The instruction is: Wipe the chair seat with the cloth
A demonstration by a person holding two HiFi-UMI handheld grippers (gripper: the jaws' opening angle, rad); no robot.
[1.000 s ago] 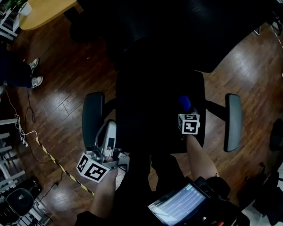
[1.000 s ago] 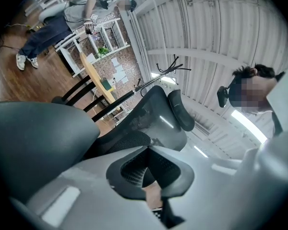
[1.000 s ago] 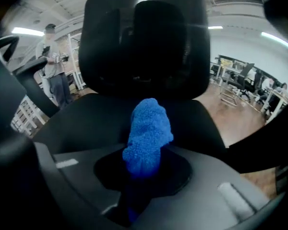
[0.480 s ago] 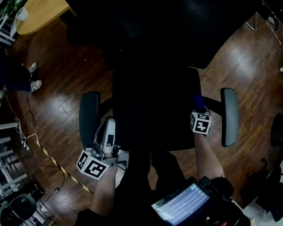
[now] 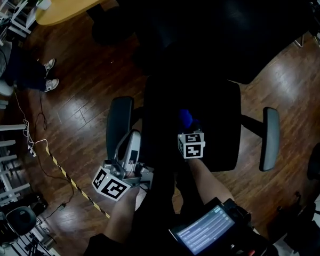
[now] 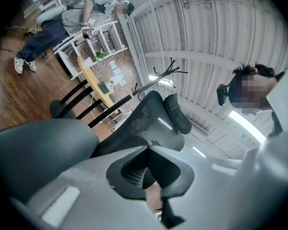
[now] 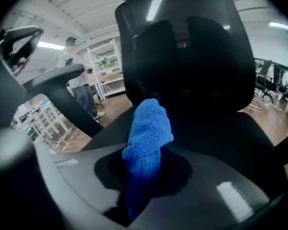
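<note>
Two grippers, one chair: what does this stroke call for? the desk asks.

Photographer: Judging by the angle, the right gripper (image 5: 187, 126) should tip forward until the blue cloth (image 7: 146, 137) lies flat on the chair seat (image 7: 225, 138). Then it should run overlapping passes at even pressure, out to the edges. Only a bunched tip juts past the jaws, so too steep a tilt would likely drag plastic, not fabric, over the upholstery.

Desk: And the grip itself?

Photographer: The right jaws are pinched narrow on the cloth's lower end, and its bunched tip stands up just beyond them. The seat spreads directly ahead of and below the jaws, and the chair back (image 7: 192, 47) rises farther ahead. Neither view settles whether fabric meets seat.

Desk: The other hand?

Photographer: The left gripper (image 5: 129, 147) hangs off the seat, its jaws apparently drawn together on nothing. The left armrest (image 5: 119, 124) sits just beside them, with the mesh back beyond their tips. It could steady the chair against swivelling, if needed.
</note>
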